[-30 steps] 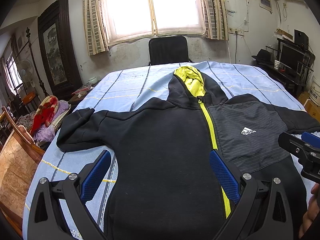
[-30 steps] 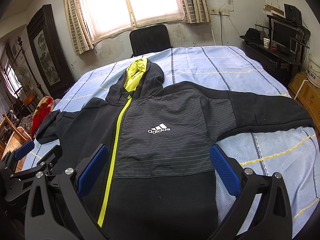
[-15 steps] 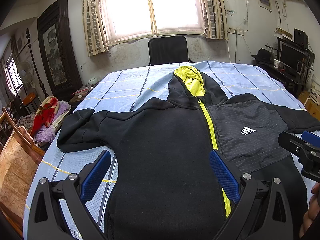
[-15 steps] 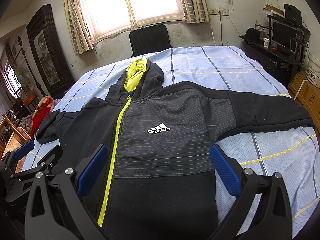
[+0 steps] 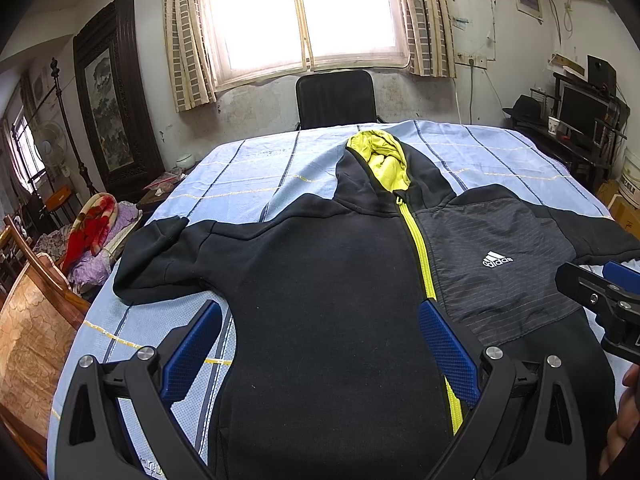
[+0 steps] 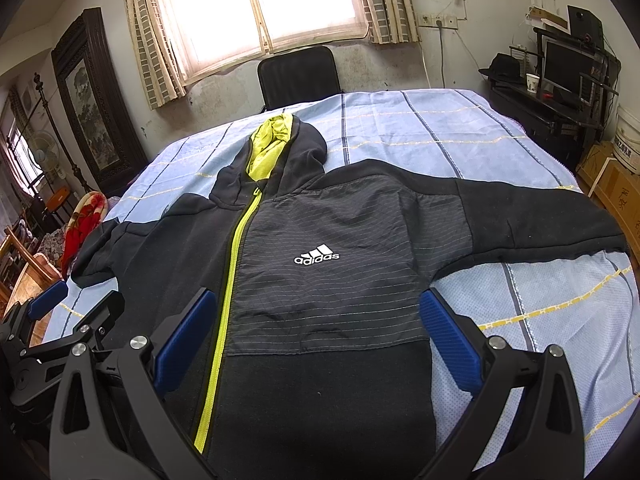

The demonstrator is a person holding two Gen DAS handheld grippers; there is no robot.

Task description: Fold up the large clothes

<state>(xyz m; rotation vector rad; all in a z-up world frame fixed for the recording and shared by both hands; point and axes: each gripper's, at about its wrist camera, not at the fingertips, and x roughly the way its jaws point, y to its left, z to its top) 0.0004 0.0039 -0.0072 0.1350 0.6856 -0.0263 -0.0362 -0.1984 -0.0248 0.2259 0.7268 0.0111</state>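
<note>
I have the black zip-front hooded jacket with the lime-yellow zipper and hood lining (image 6: 320, 264) lying front-up and spread flat on the table under a light-blue cloth with dark and yellow stripes (image 6: 400, 128), hood pointing toward the window and both sleeves out to the sides. My left gripper (image 5: 320, 356) hangs over the jacket's lower body with its blue-padded jaws wide apart and nothing between them; my right gripper (image 6: 318, 344) hangs over the grey-striped chest panel near the white logo (image 6: 317, 256), also spread wide and empty. No fold looks started, so I judge the first step is bringing a sleeve in across the body. To do that well I would take the long black sleeve (image 6: 540, 220), which lies out from the jacket toward the table's edge, near its cuff, lift it only enough to free the cloth beneath, and lay it straight across the chest so the shoulder seam makes the fold line; the thick fleece will likely sag, so a pinch through both layers seems wise. The opposite sleeve (image 5: 160, 256) lies bent beside the jacket and will need straightening first. Beyond the hood stands a black office chair (image 5: 336, 96); off the jacket's bent-sleeve side is a red and purple bundle of fabric (image 5: 96, 232) and a wooden chair (image 5: 36, 320), neither on the table. The main risk I see is dragging the tablecloth along with the sleeve.
</note>
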